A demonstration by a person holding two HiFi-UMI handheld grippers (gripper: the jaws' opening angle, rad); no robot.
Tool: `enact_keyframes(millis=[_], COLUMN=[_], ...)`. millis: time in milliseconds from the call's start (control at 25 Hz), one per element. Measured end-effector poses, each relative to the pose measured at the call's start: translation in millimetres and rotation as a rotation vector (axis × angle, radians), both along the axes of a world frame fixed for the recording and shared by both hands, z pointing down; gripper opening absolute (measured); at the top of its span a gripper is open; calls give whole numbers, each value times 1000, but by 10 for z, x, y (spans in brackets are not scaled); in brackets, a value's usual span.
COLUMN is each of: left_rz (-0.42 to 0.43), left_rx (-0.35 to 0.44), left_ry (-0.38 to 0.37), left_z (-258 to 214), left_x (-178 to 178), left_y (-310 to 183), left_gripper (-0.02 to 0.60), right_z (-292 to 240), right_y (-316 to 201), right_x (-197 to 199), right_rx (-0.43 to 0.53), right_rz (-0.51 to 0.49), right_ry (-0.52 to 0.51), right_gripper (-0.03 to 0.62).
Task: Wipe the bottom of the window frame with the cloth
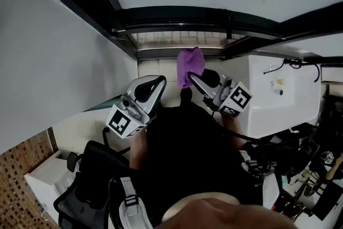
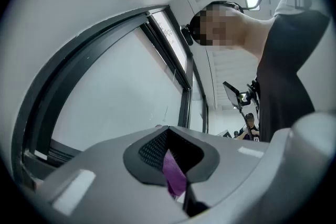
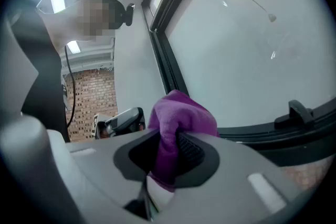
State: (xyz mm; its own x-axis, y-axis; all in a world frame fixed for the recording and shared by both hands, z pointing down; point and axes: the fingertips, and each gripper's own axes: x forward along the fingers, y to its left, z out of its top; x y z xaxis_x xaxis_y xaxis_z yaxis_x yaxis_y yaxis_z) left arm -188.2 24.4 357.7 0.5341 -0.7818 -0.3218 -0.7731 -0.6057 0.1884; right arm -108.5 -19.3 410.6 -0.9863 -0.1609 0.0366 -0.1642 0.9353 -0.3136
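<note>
White wall and glass fill the view ahead, edged by the dark window frame (image 3: pixel 262 136). Our right gripper (image 3: pixel 173 157) has its jaws clamped on the purple cloth (image 3: pixel 181 113), which is bunched above them near the frame's bottom but not on it. We should press the bunch down flat and sweep evenly along. Our left gripper (image 2: pixel 170 160) has its jaws together, with a purple sliver in the slot; we cannot tell if it is pinched. A latch (image 3: pixel 299 110) on the frame and the white cabinet (image 1: pixel 278 94) beside us crowd the stroke.

A purple cloth (image 1: pixel 190 64) sat bunched in the fingers of the right gripper (image 1: pixel 194 79), just below the dark window frame (image 1: pixel 177 52). The left gripper (image 1: pixel 158 83) was held beside it. A white cabinet (image 1: pixel 278 99) stood at the right.
</note>
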Motion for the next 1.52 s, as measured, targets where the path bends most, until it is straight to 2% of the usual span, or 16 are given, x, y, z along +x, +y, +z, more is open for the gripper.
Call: enact_keyframes(millis=[280,640,760,840,960,1120,1240,1320,1520], left_rz=[-20,-44,-45,-51,-67,-92,-116,-126,-111], left_rx=[-2,3,5,5,4,4,9,7,-3], left_ry=[1,5,1,-2,-3,-6,2,11,16], left_z=[-15,3,0,4,-4,-36,4,40,70], left_x=[-118,-368,-453,-514,-575,-683,-850,-928,-956], left_y=[25,84,93,113,153,202,273,296,246], left_gripper=[0,0,0,0,0,0,0,0,0], right_z=[111,241,312,373,475,647,895,1032,1079], right_y=[-157,-117,-227,-363,-724,-1362,-1514,-1551,-1598], right_x=[-143,-497,-740,-1024,-1555,-2260,-2738,-2895,-2880], right_rx=[-27,-41,-3,56,155,248,337,400,508], right_rz=[20,-26,-49,-70,-59,38,38,36,16], right_ry=[31,66,96,131,240,473,656,743,827], right_gripper=[67,67,67,67,67,67,67,63,66])
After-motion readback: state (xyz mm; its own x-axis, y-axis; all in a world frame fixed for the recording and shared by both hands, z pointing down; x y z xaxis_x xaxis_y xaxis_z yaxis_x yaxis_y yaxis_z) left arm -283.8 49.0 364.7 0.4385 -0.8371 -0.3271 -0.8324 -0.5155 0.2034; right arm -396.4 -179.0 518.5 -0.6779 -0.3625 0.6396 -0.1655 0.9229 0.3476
